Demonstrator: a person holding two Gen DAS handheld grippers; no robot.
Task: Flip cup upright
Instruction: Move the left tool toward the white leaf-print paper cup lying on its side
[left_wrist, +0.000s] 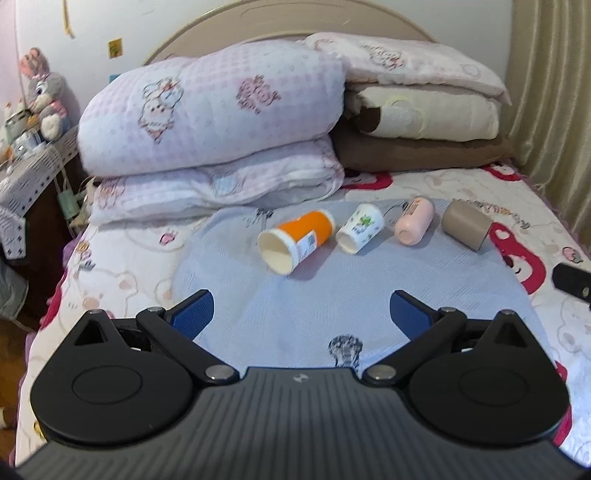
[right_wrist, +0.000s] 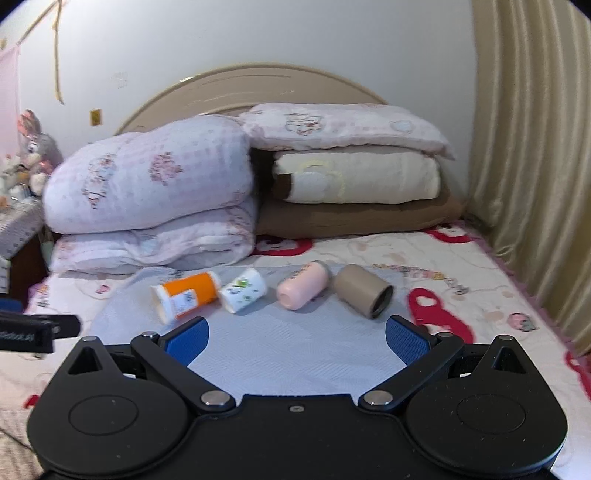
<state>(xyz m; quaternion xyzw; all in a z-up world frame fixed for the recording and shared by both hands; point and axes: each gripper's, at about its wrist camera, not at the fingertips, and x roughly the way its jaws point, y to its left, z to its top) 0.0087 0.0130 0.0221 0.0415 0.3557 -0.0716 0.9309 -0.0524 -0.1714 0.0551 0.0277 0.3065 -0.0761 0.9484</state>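
Observation:
Several cups lie on their sides in a row on a pale blue cloth (left_wrist: 295, 306) on the bed. From left: an orange-and-white cup (left_wrist: 295, 240) (right_wrist: 184, 295), a small white printed cup (left_wrist: 360, 228) (right_wrist: 243, 290), a pink cup (left_wrist: 413, 220) (right_wrist: 303, 286), a taupe cup (left_wrist: 466, 225) (right_wrist: 364, 290). My left gripper (left_wrist: 301, 314) is open and empty, short of the orange cup. My right gripper (right_wrist: 297, 338) is open and empty, short of the pink and taupe cups.
Folded quilts and pillows (left_wrist: 221, 122) are stacked at the headboard behind the cups. A curtain (right_wrist: 528, 147) hangs along the right side. A bedside stand with plush toys (left_wrist: 37, 96) is at the left. The other gripper's tip shows at the right edge of the left wrist view (left_wrist: 570, 280).

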